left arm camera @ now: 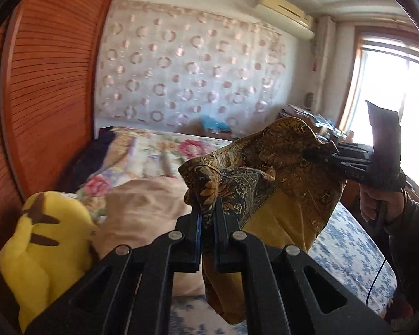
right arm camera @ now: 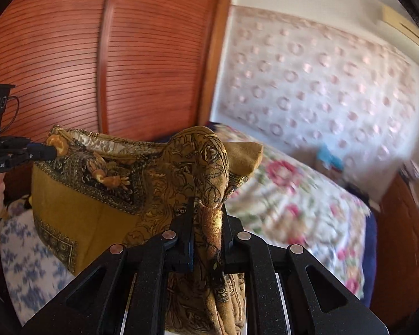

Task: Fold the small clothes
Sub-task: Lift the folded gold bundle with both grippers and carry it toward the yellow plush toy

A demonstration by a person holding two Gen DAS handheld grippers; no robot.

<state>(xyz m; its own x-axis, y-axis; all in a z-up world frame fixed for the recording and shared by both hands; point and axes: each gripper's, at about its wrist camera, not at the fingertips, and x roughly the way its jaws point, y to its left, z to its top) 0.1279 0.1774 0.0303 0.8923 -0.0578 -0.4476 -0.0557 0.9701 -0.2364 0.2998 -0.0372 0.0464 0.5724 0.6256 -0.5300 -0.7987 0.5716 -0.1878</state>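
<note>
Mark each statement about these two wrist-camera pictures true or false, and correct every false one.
1. Both grippers are clamped on the same mustard patterned cloth. True: the left gripper and the right gripper each pinch a bunch of it.
2. The cloth lies flat on the bed. False: it hangs in the air between the two grippers, above the bed.
3. A yellow plush toy sits beside the left gripper. True.
4. The wardrobe doors are white. False: they are reddish-brown slatted wood.
5. The right gripper's jaws stand wide open. False: they are shut on the cloth.
</note>
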